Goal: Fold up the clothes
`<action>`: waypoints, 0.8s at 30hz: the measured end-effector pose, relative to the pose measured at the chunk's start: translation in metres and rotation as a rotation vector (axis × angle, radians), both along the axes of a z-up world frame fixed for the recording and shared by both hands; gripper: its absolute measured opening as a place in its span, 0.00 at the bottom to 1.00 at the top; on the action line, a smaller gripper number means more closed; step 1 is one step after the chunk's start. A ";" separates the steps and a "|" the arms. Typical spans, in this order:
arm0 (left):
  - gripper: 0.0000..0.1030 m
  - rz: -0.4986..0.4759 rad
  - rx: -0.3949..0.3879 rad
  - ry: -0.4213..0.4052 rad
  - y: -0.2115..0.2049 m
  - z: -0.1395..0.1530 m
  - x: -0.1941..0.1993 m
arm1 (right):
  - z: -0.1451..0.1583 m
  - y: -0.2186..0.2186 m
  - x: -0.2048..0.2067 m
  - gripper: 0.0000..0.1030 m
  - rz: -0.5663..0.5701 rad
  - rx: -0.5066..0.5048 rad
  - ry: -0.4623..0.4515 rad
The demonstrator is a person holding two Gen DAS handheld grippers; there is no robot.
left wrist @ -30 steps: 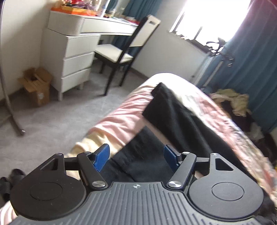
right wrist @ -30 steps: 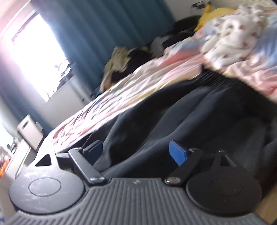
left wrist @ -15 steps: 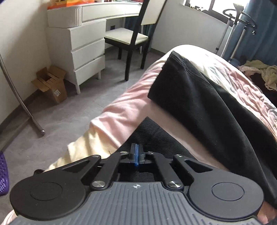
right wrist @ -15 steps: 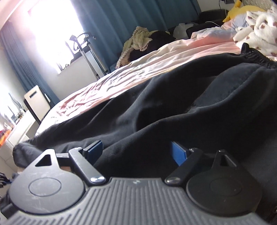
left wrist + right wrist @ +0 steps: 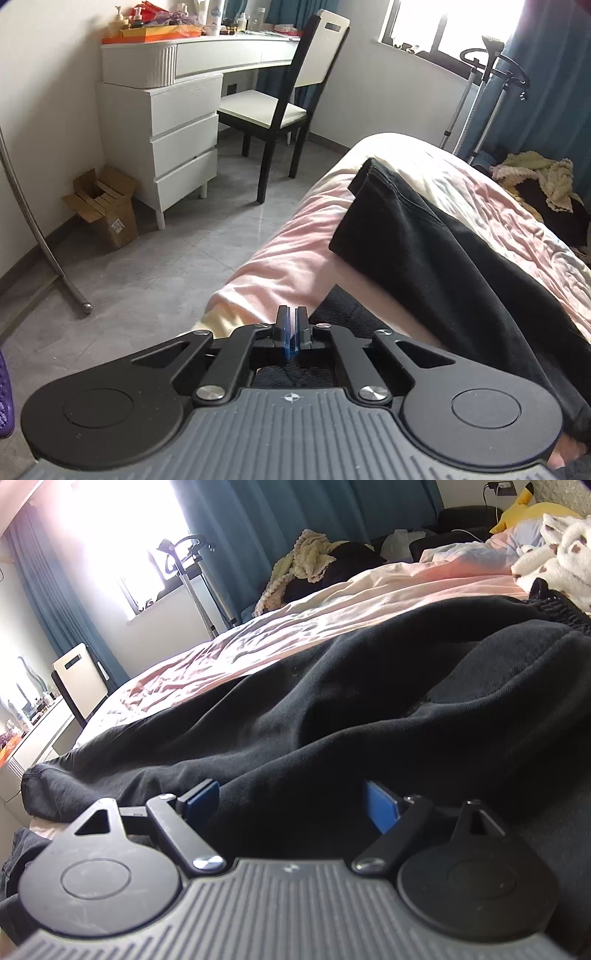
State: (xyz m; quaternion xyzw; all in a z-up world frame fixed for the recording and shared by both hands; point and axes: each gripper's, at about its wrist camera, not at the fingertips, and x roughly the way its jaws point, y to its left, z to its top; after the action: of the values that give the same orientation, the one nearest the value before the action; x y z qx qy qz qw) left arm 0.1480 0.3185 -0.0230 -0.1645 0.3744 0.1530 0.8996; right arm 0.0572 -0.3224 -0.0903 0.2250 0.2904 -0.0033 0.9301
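Black trousers (image 5: 436, 236) lie spread along a pink bed (image 5: 288, 258), legs toward the foot end. My left gripper (image 5: 291, 325) is shut at the hem of the near trouser leg (image 5: 343, 314), with a thin fold of black cloth pinched between its blue pads. In the right wrist view the trousers (image 5: 332, 716) fill the middle, with the elastic waistband (image 5: 554, 605) at the far right. My right gripper (image 5: 291, 805) is open, low over the cloth, with black fabric between its fingers.
A white drawer desk (image 5: 177, 122) and a black chair (image 5: 291, 96) stand beyond the bed's foot, over grey floor with a cardboard box (image 5: 103, 206). A metal stand leg (image 5: 44, 240) is at left. Clothes pile (image 5: 314, 561), curtains and a white spotted blanket (image 5: 554, 557) lie beyond.
My left gripper went from open to shut on the near trouser leg's hem and lifted slightly. My right gripper stayed open and settled lower over the trousers.
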 end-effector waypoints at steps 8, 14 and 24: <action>0.62 -0.041 0.029 -0.094 -0.001 -0.008 0.050 | 0.001 0.003 0.001 0.83 0.019 0.003 0.012; 0.69 -0.089 -0.046 -0.148 0.011 -0.033 0.107 | 0.001 0.014 0.009 0.84 0.034 -0.019 0.012; 0.07 -0.214 -0.013 -0.116 -0.020 -0.033 0.142 | -0.012 0.027 0.036 0.86 0.022 -0.055 0.058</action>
State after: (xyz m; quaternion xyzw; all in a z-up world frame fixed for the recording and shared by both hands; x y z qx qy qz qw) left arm 0.2903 0.2989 -0.0559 -0.1379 0.3381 0.0440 0.9299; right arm 0.0930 -0.2950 -0.1019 0.1960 0.3194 -0.0078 0.9271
